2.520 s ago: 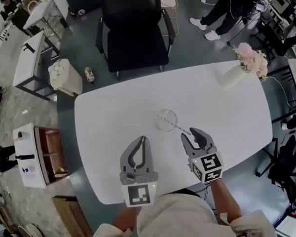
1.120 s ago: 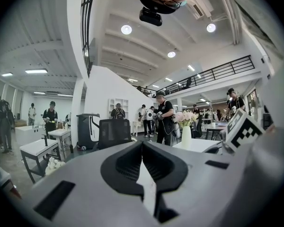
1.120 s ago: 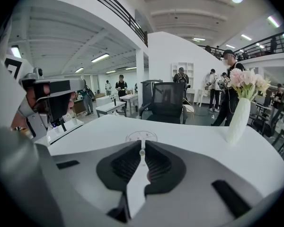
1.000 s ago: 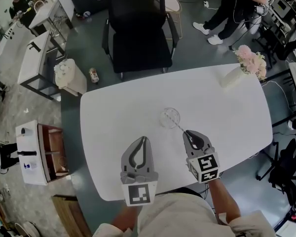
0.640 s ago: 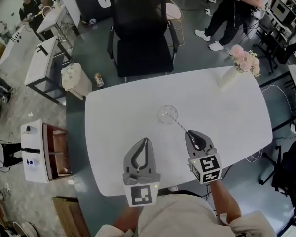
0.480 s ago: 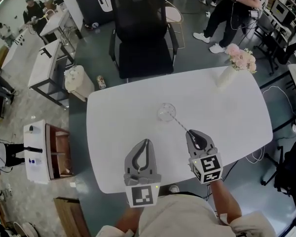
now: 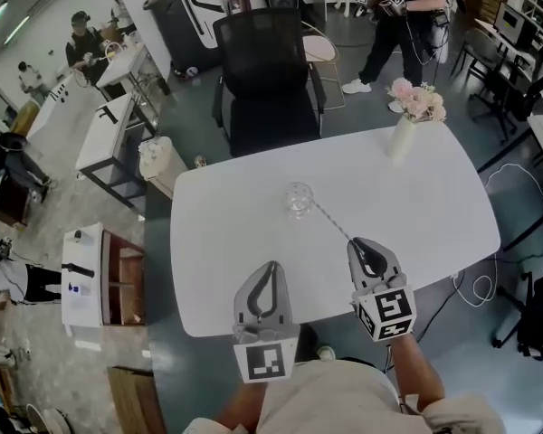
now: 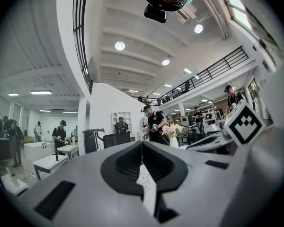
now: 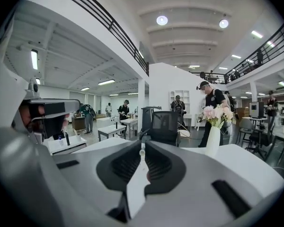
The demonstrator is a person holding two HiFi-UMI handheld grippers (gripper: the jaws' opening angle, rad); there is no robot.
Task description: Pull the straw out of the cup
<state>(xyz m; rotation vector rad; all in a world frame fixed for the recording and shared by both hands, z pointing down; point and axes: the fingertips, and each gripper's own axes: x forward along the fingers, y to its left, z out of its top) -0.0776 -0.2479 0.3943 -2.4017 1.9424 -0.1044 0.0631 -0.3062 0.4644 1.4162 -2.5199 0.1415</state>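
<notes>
The glass cup stands mid-counter, and the straw slants from its rim to my right hand-held gripper, clamped on the straw's end. Only that gripper's view shows the pinch. My left hand-held gripper is closed, empty. More straw is out than a second ago

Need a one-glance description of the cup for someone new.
Find the white table. Near its middle stands the cup, where the straw in the right tool points. It is low clear glass, unlike the tall white vase of pink flowers at the far right edge.
</notes>
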